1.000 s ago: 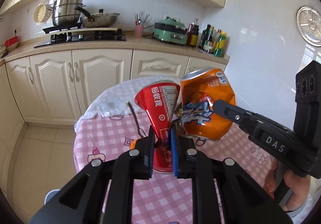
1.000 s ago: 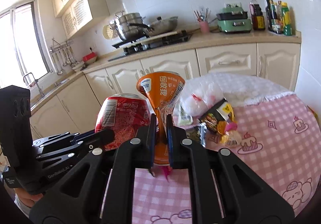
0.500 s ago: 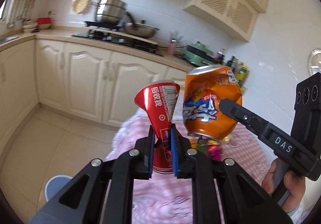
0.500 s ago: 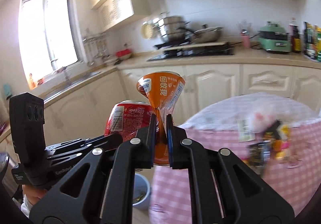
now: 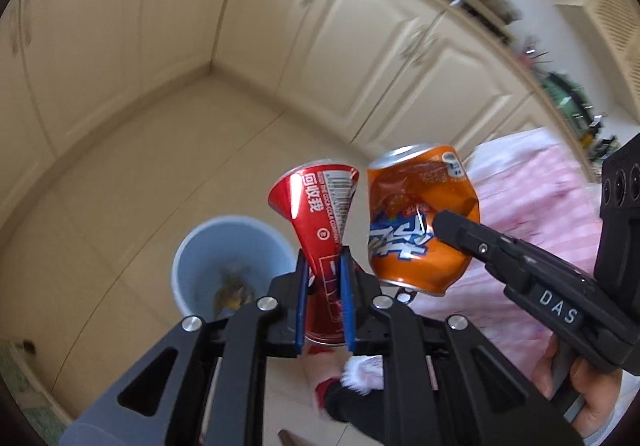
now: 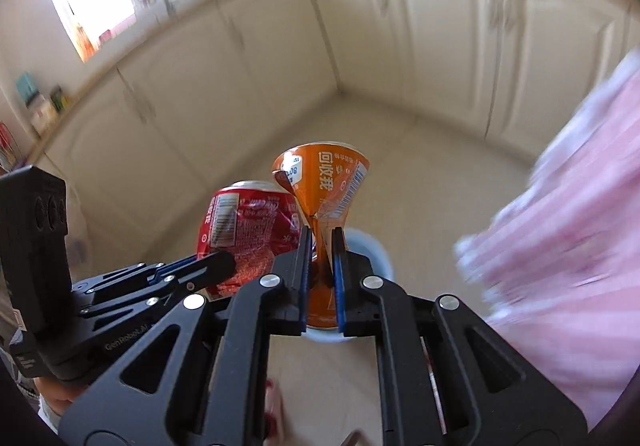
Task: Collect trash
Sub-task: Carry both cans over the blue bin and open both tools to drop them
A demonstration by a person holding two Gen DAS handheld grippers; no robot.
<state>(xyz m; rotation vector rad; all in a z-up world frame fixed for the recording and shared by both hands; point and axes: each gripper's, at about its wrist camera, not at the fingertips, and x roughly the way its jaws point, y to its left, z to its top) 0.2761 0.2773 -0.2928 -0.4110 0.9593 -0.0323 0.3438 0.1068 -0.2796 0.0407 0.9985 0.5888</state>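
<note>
My left gripper (image 5: 323, 266) is shut on a crushed red cola can (image 5: 320, 206), squeezed flat between the blue pads. My right gripper (image 6: 321, 246) is shut on a crushed orange soda can (image 6: 324, 182). Both cans hang side by side above the floor. The orange can (image 5: 416, 218) and the right gripper also show in the left wrist view, the red can (image 6: 248, 222) in the right wrist view. A pale blue trash bin (image 5: 224, 246) stands on the floor just below and left of the red can, with some waste inside. Its rim (image 6: 372, 250) peeks out behind the orange can.
Cream cabinet doors (image 5: 360, 38) line two sides of the tiled floor (image 5: 140, 166). The pink checked tablecloth (image 5: 532, 198) hangs at the right (image 6: 560, 246). A red and white slipper (image 5: 352, 378) is below the grippers. The right wrist view is blurred by motion.
Both grippers swung away from the table and tilted down toward the floor, still holding their cans. The trash bin has come into view right under them.
</note>
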